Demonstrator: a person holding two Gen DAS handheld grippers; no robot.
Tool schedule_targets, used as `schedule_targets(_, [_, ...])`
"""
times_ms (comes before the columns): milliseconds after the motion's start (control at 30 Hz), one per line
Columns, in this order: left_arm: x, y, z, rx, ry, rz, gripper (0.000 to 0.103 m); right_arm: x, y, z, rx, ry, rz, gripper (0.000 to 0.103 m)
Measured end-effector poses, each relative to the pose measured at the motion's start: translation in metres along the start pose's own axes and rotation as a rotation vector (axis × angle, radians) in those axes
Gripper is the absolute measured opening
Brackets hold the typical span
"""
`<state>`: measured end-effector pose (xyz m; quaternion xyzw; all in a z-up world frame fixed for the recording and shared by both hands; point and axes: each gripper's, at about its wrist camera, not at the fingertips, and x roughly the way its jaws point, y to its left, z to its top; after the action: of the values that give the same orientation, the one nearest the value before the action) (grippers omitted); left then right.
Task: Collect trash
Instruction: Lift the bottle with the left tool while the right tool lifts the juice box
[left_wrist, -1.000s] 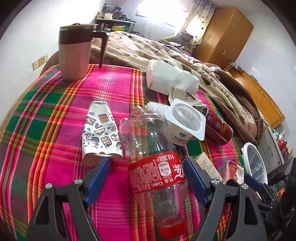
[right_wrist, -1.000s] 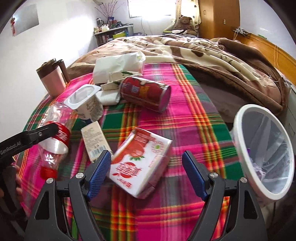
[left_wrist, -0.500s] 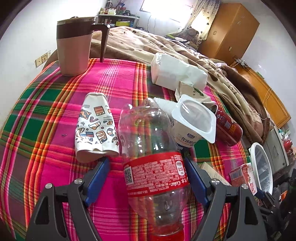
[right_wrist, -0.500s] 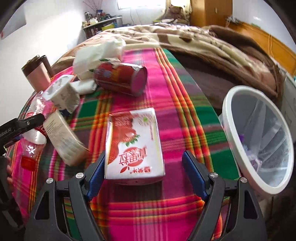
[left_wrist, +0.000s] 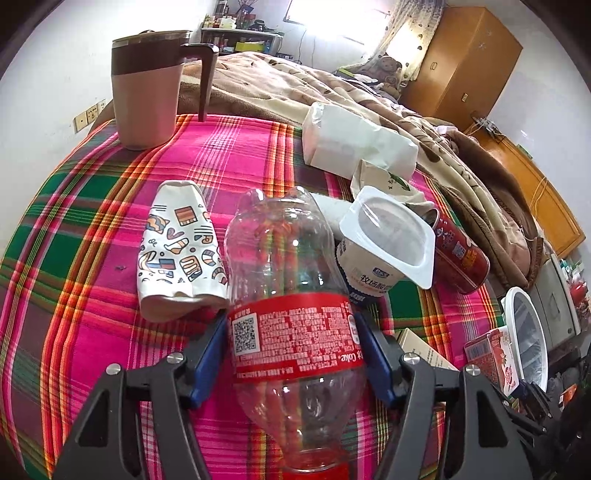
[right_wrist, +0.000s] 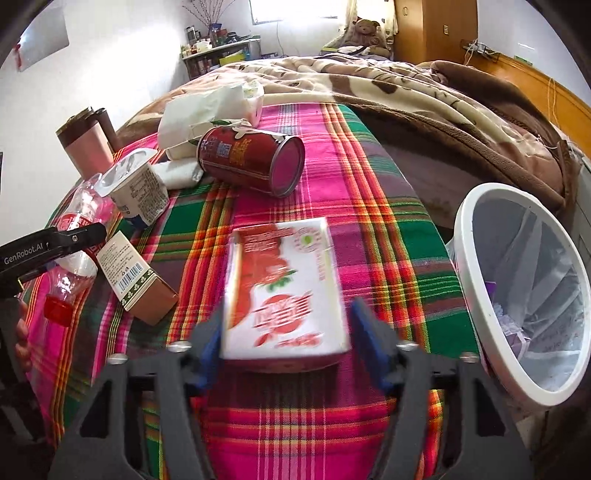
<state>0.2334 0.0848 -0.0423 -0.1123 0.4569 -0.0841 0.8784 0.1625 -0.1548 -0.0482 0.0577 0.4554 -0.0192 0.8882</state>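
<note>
Trash is spread over the plaid bedspread (right_wrist: 369, 177) — a clear bottle (left_wrist: 295, 295), a yogurt cup (left_wrist: 384, 251), a red can (right_wrist: 251, 162), a juice carton (right_wrist: 284, 291) and a flattened paper cup (left_wrist: 177, 251). The bottle is clamped at its red label between the blue pads of the left tool (left_wrist: 293, 350), whose jaws have just been closing. The carton lies between the pads of the right tool (right_wrist: 286, 350), likewise just closing; blur hides whether both pads press on it. A white bin (right_wrist: 524, 295) is seen at the right, beside the bed. A mug (left_wrist: 147, 88) stands far left.
</note>
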Motion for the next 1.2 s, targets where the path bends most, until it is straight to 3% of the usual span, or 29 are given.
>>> schedule_targets(133, [-0.008,-0.004,-0.004,0.020,-0.026,0.033,0.068,-0.003,-0.003,-0.001,0.010,-0.019,0.017,0.058])
schedule_targets(733, [-0.053,-0.027,-0.026,0.041,-0.102,0.048,0.068,-0.025,-0.016,0.002,0.009,-0.109,0.083,0.057])
schedule_targets(1200, [-0.080,-0.080,-0.035,0.129,-0.150,-0.030,0.068,-0.056,-0.043,0.005,0.039,-0.184,0.077,0.057])
